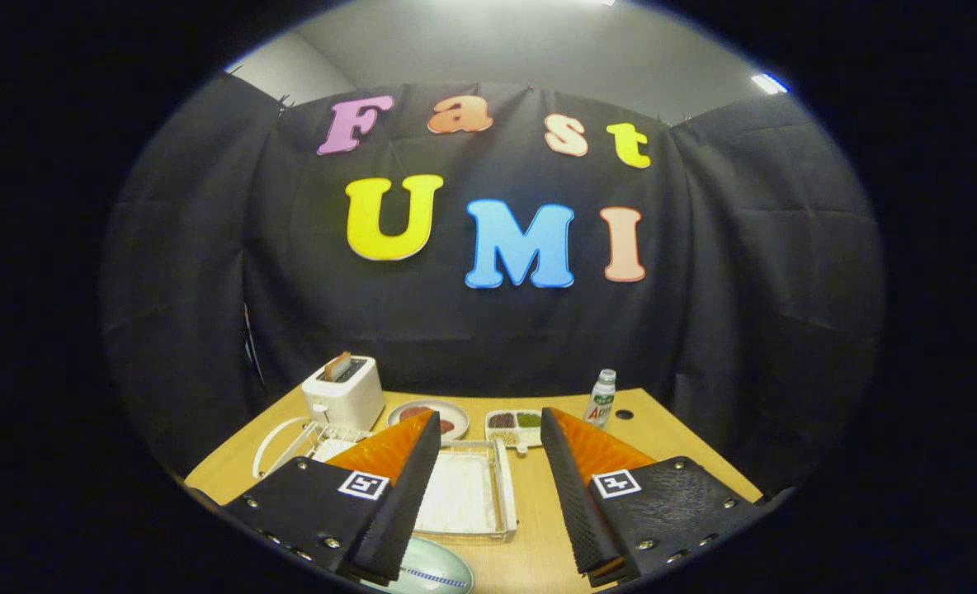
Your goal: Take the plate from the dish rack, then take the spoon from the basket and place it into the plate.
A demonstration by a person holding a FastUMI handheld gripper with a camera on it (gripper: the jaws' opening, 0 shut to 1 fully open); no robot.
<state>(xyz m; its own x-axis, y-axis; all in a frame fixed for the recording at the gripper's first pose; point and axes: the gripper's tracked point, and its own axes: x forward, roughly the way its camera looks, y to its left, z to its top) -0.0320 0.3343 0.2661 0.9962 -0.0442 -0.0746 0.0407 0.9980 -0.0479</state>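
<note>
Overhead, tongs (490,445) spread wide, both fingers apart and gripping nothing, held above the wooden worktop (662,437). Between the fingers, below them on the worktop: a shallow clear tray (465,495) with a white lining, rectangular, nothing visible inside it. Nearest of all, under the inner edge of the left finger, part of a pale greenish plate (431,569) with a blue-and-white striped item lying on it, possibly a spoon handle; too much hidden to tell. Left of the tray and partly behind the left finger, a white wire dish rack (311,437) with a curved white rim at its outer side; what it holds cannot be told. Beyond the rack, at the far left of the worktop against the cloth wall, a white toaster (344,392) with a slice of bread standing in its slot. Beyond the fingertips: a round light plate (422,412) with reddish food pieces, then just right of it a small divided white dish (512,425) with dark, green and pale fillings. Farther right, beyond the right fingertip, a small white bottle (601,398) with a green label, upright, and beside it a dark round hole (624,414) in the worktop.
</note>
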